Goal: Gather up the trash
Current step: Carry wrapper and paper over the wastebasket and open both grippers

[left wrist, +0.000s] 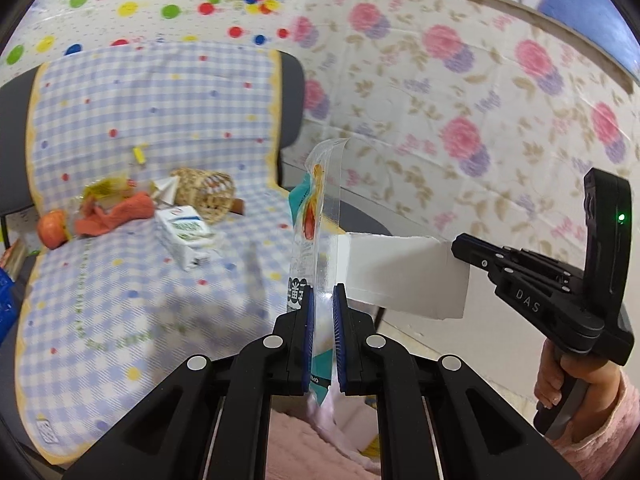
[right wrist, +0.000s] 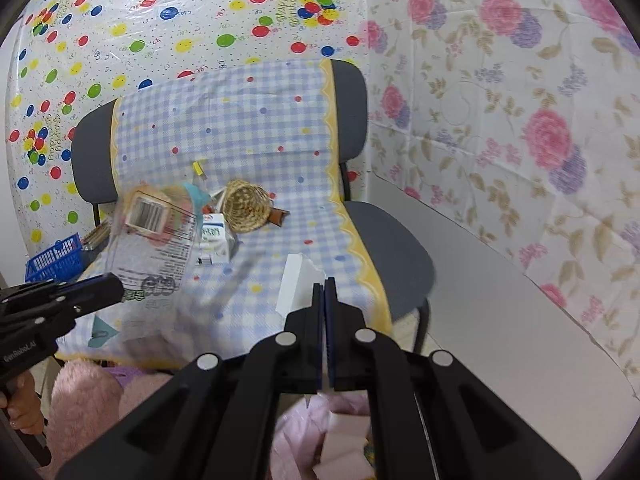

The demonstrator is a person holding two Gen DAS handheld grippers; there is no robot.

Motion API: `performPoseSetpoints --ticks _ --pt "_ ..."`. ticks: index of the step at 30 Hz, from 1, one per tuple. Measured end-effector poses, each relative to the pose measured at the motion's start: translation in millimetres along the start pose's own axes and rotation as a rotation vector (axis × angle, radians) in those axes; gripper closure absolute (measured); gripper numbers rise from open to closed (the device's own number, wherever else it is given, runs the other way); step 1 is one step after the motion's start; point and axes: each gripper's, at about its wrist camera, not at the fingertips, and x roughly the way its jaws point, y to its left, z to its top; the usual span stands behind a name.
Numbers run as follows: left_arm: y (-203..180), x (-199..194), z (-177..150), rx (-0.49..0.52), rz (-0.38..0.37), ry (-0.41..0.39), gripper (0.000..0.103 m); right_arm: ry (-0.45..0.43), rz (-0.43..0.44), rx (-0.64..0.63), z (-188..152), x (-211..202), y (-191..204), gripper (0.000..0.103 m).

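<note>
My left gripper (left wrist: 323,300) is shut on a clear plastic snack wrapper (left wrist: 320,208) with teal and orange print, held upright above the chair; the wrapper shows from its printed back in the right wrist view (right wrist: 154,256). My right gripper (right wrist: 323,284) is shut on a torn piece of white paper (right wrist: 298,284), also seen in the left wrist view (left wrist: 404,274) to the right of the wrapper. More litter lies at the back of the seat: a small milk carton (left wrist: 186,236), yellow wrappers (left wrist: 106,188) and an orange cloth (left wrist: 120,214).
A checked blue cloth (right wrist: 256,140) covers the chair. A woven basket (right wrist: 246,208) lies on its side beside the carton. An orange fruit (left wrist: 52,228) sits at the left. A blue crate (right wrist: 56,258) stands left of the chair. A pink bag (right wrist: 340,432) hangs open below the grippers.
</note>
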Motion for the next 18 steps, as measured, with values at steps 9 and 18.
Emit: performPoseSetpoints --ticks 9,18 --pt "-45 10 -30 0.047 -0.100 0.043 0.093 0.030 -0.078 0.019 -39 -39 -25 0.101" --pt "-79 49 -58 0.085 -0.198 0.155 0.093 0.108 -0.147 0.050 -81 -51 -49 0.101"
